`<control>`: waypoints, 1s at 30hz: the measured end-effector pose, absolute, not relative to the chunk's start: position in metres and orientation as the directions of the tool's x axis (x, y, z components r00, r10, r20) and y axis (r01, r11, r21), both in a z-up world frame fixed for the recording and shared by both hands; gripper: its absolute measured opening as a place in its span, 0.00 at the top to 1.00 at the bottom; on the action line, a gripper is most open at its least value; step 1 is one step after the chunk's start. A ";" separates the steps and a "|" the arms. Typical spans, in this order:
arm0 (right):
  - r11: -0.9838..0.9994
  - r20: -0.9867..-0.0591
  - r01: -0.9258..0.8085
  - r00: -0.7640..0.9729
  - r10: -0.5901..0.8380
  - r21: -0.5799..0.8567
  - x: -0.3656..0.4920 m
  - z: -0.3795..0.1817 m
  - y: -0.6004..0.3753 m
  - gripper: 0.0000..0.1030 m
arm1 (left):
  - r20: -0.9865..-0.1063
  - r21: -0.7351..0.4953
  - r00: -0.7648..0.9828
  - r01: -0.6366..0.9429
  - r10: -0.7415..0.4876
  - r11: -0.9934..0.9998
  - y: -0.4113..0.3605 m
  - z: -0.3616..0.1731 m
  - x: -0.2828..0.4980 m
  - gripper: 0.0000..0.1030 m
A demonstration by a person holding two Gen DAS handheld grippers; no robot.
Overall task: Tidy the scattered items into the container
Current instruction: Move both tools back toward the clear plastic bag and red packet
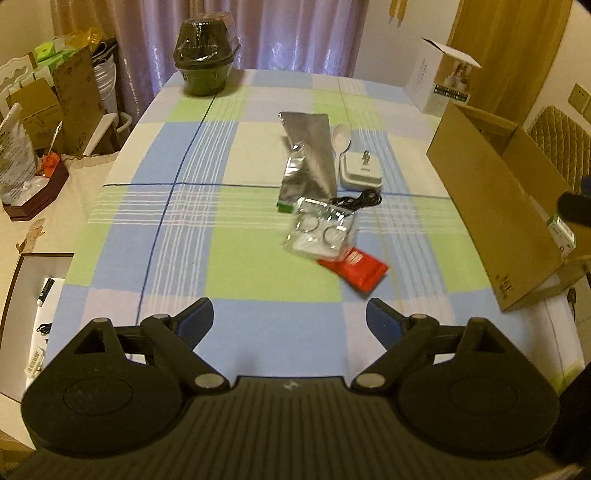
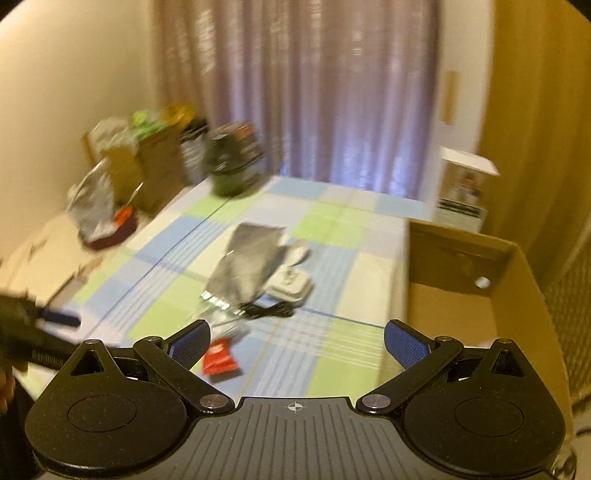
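Nearest the left wrist camera, the left gripper [image 1: 290, 319] hangs over the near edge of the checked tablecloth [image 1: 229, 206], blue-padded fingers [image 1: 197, 319] spread wide, nothing between them. The right gripper [image 2: 295, 345] is likewise splayed and empty, its right finger level with the near wall of the cardboard box [image 2: 480, 295].

Taking the cardboard box [image 1: 491, 206] as landmark: it stands open-topped at the right edge of the table. Inside it, a small green-and-white carton [image 1: 561, 236] shows against the far wall.

Left of the box, nearest item first:
- red packet [image 1: 356, 267], lying flat, well apart from the box [image 2: 219, 360].
- clear plastic blister tray [image 1: 319, 230], overlapping the red packet's far end.
- black coiled cable [image 1: 358, 201], touching the tray's far corner.
- white charger case [image 1: 360, 170] with a lightning mark, just beyond the cable.
- silver foil pouch [image 1: 308, 158], long, lying flat, its near end under the tray; a green edge shows there.
- white plastic spoon [image 1: 341, 136], between pouch and charger case, bowl pointing away.

Farther from the box, at the table's far left corner, a dark lidded bowl [image 1: 205, 62] stands upright. Behind the box, a white carton [image 1: 439, 81] with its flap up. Purple curtains [image 1: 280, 33] close the far wall.

Right wrist view is motion-blurred; small detail there cannot be read. The other gripper shows at its left edge.
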State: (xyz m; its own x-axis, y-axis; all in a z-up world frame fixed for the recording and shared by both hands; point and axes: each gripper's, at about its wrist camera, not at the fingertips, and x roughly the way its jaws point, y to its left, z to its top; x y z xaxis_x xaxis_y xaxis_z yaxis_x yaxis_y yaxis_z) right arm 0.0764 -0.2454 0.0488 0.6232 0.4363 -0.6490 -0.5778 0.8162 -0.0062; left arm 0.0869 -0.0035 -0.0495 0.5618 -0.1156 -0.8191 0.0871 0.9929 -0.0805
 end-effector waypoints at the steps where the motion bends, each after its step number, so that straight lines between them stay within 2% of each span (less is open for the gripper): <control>1: 0.800 -0.658 -0.600 0.609 0.443 -0.015 0.074 0.044 -0.238 0.00 | -0.822 -0.085 0.556 0.094 -0.123 0.992 0.000 -0.051 0.087 0.15; 9: 0.698 -0.736 -0.716 0.487 0.469 -0.029 0.079 -0.010 -0.185 0.00 | -0.818 -0.164 0.538 0.122 -0.204 0.979 0.025 -0.061 0.095 0.10; 19: 0.630 -0.811 -0.776 0.369 0.454 0.000 0.110 -0.073 -0.148 0.00 | -0.850 -0.101 0.494 0.190 -0.184 0.977 0.028 -0.088 0.131 0.07; 27: 0.605 -0.833 -0.796 0.332 0.444 0.006 0.138 -0.106 -0.132 0.00 | -0.856 -0.104 0.476 0.221 -0.200 0.970 0.036 -0.106 0.159 0.05; 28: 0.600 -0.835 -0.800 0.326 0.444 0.006 0.141 -0.109 -0.130 0.04 | -0.857 -0.107 0.474 0.220 -0.202 0.970 0.036 -0.109 0.161 0.05; 29: 0.592 -0.839 -0.806 0.315 0.443 0.010 0.144 -0.112 -0.127 0.18 | -0.858 -0.109 0.471 0.219 -0.202 0.970 0.037 -0.111 0.164 0.05; 30: 0.587 -0.845 -0.809 0.305 0.439 0.013 0.146 -0.114 -0.125 0.21 | -0.859 -0.111 0.469 0.218 -0.204 0.970 0.038 -0.113 0.165 0.05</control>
State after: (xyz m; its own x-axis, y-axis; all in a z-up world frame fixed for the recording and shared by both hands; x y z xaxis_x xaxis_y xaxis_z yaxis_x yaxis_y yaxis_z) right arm 0.1463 -0.1252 -0.1144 0.3052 0.4390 -0.8451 -0.8092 0.5874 0.0129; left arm 0.1652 0.0377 -0.1128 0.4689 -0.2040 -0.8594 0.2181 0.9696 -0.1112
